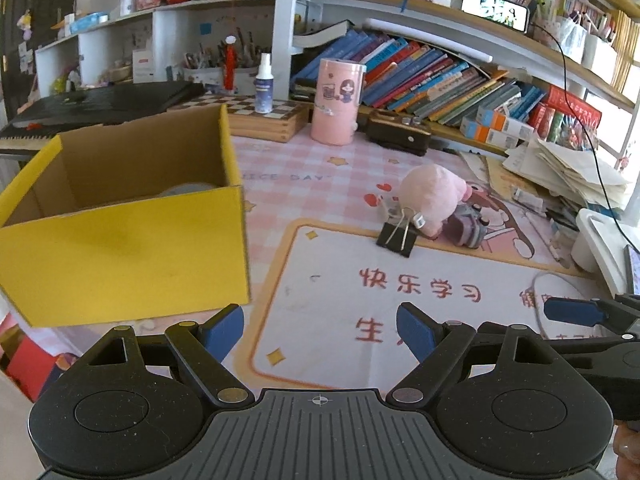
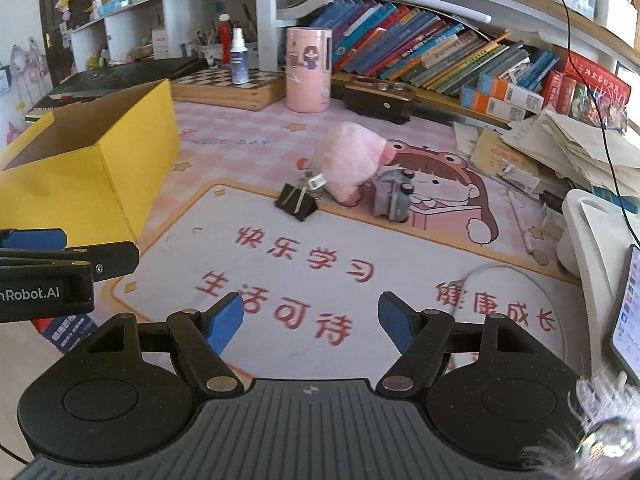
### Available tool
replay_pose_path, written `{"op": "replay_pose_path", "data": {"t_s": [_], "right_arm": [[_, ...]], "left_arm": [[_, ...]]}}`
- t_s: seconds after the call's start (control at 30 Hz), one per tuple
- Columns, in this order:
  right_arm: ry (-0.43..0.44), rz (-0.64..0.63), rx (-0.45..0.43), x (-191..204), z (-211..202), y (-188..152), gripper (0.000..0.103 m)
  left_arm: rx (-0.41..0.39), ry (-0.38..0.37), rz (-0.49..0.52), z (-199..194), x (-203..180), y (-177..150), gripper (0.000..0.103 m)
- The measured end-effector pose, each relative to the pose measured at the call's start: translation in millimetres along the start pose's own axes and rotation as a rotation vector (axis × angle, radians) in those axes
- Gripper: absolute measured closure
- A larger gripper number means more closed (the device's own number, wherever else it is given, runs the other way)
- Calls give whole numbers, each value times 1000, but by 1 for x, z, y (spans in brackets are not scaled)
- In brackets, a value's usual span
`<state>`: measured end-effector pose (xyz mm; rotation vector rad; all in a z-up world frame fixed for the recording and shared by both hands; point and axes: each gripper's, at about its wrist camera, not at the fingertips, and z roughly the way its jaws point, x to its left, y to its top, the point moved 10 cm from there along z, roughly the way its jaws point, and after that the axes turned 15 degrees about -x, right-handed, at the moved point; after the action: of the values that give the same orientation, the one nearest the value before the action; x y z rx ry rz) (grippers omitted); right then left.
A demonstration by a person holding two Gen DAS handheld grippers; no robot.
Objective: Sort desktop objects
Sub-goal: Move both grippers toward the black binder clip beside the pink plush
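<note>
Both the left gripper (image 1: 320, 334) and the right gripper (image 2: 311, 322) hovered over the pink printed desk mat (image 2: 280, 280) with fingers spread and empty. A black metal binder clip (image 1: 396, 236) lay touching a pink plush toy (image 1: 434, 196) beside a small grey-purple toy car (image 2: 394, 198), well apart from the open yellow cardboard box (image 1: 120, 256) on the left.

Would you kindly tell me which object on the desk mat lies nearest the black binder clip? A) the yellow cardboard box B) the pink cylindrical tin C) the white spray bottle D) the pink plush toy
D: the pink plush toy lies right beside the black binder clip, while the other three stand well away from it.
</note>
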<state>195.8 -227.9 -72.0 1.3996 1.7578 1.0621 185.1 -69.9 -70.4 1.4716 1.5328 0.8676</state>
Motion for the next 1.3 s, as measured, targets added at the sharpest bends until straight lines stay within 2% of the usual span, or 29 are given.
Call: {"op": "replay_pose_path", "data": {"t_s": [0.73, 1.3], "right_arm": [[58, 5, 5, -61, 32, 13, 30], [59, 32, 5, -97, 58, 20, 30]], "left_arm": [[-1, 53, -11, 39, -50, 14, 17], [-17, 59, -5, 79, -74, 20, 19]]}}
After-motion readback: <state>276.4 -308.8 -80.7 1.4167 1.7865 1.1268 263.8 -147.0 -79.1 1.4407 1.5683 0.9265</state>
